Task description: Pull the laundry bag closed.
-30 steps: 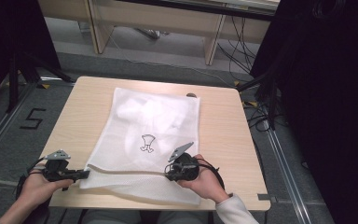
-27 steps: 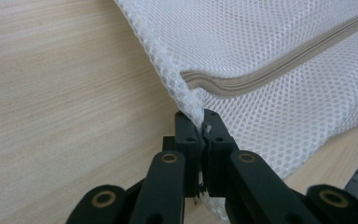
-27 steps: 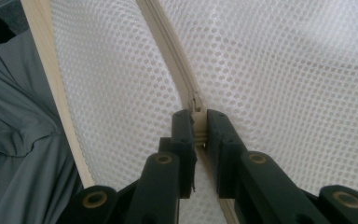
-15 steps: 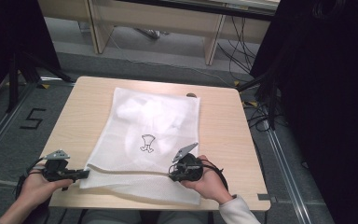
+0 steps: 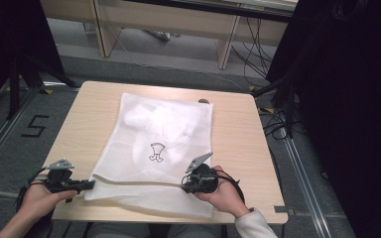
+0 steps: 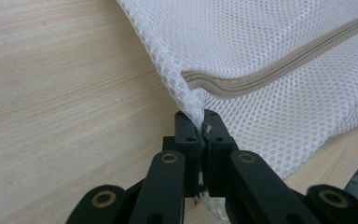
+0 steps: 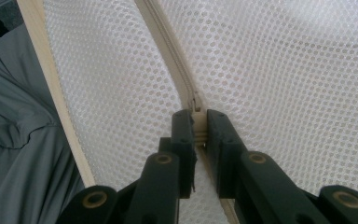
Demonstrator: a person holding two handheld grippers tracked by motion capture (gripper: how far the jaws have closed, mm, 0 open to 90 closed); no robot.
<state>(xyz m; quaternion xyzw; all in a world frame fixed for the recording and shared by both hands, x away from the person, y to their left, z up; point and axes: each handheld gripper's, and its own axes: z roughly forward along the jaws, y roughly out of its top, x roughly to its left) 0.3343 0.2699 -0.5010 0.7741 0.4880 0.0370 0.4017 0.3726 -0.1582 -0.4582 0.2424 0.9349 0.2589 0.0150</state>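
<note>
A white mesh laundry bag (image 5: 154, 148) is lying flat mid-table, its beige zipper (image 5: 139, 182) running along the 6 o'clock end, nearest me.

Light: even, diffuse, from overhead; light wooden table (image 5: 238, 134) well lit
Surroundings: right side and top-left corner near black
Shadows: soft, faint
Glare: white mesh laundry bag (image 5: 171, 124) slightly blown out at top
Focus: gripper views sharp on mesh, black jaws slightly soft
High view: low-res, mild softness

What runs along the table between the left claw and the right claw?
In the high view, the mesh bag's beige zipper spans from left claw to right claw.
</note>
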